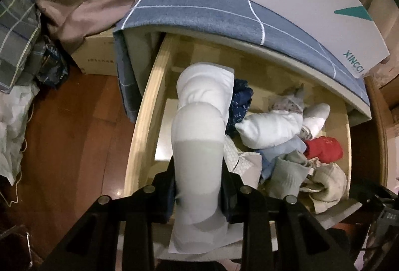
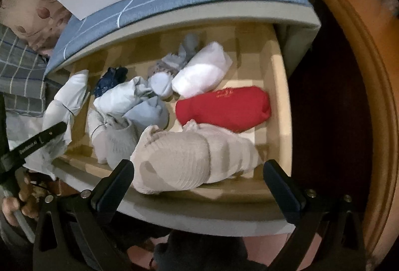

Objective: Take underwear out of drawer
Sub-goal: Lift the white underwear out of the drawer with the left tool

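Clamped lengthwise in the left gripper [image 1: 198, 198] jaws, a pale underwear roll [image 1: 202, 121] is being held above the drawer [image 1: 142, 126], while the right gripper [image 2: 198, 186], jaws spread empty, is being kept nearest the beige bundle [image 2: 192, 161].

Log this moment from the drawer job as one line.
left tool: shut on white garment | right tool: open above beige bundle | drawer: open

Left tongs [image 1: 198, 193] clamped (pointing steeply down); right tongs [image 2: 199, 186] agape.
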